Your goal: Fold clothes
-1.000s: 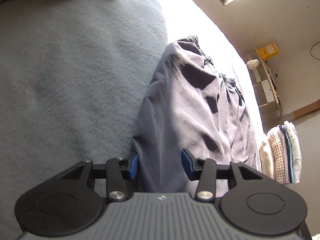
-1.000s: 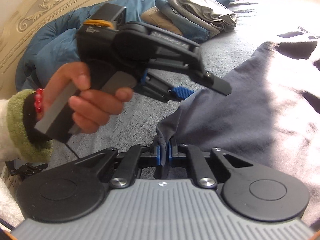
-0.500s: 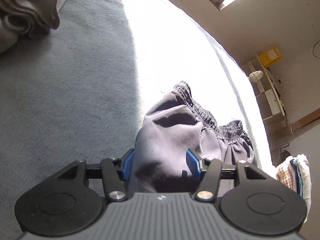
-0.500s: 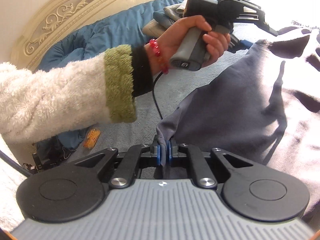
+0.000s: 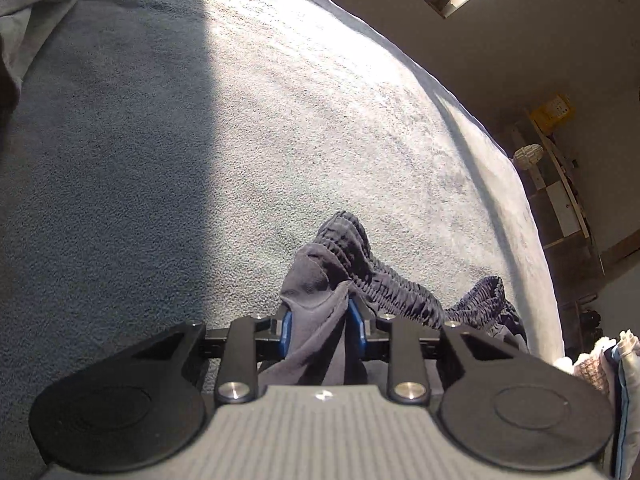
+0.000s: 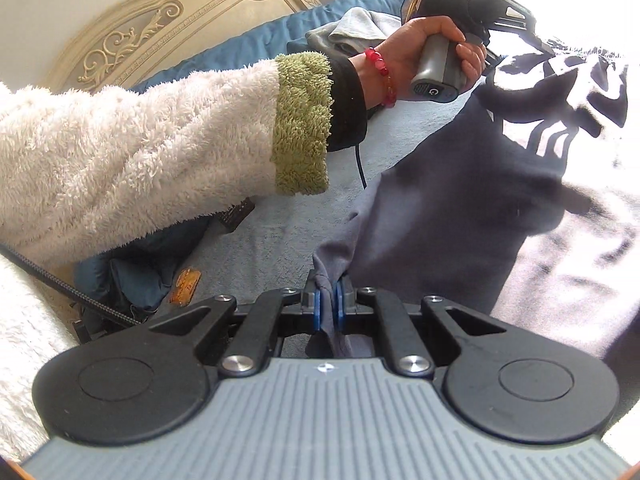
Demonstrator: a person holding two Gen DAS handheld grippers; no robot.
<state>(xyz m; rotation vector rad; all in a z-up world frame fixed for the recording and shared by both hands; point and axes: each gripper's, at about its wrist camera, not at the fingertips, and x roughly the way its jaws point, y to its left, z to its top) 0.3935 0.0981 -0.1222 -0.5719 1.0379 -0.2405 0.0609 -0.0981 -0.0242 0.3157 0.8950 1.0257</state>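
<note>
the dark shorts (image 6: 460, 200) lie stretched across the grey blanket (image 5: 200, 160) on the bed, partly in bright sun. the right gripper (image 6: 329, 308) has its jaws pressed together on a hem corner of the cloth. at the far end, the left gripper (image 5: 322, 326) has just been closing its jaws, which now pinch a bunch of cloth by the gathered waistband (image 5: 400, 292). a left hand (image 6: 432, 46) in a fluffy white sleeve (image 6: 140, 148) with a green cuff grips its handle. folded clothes (image 6: 356, 28) sit by the headboard (image 6: 160, 40).
</note>
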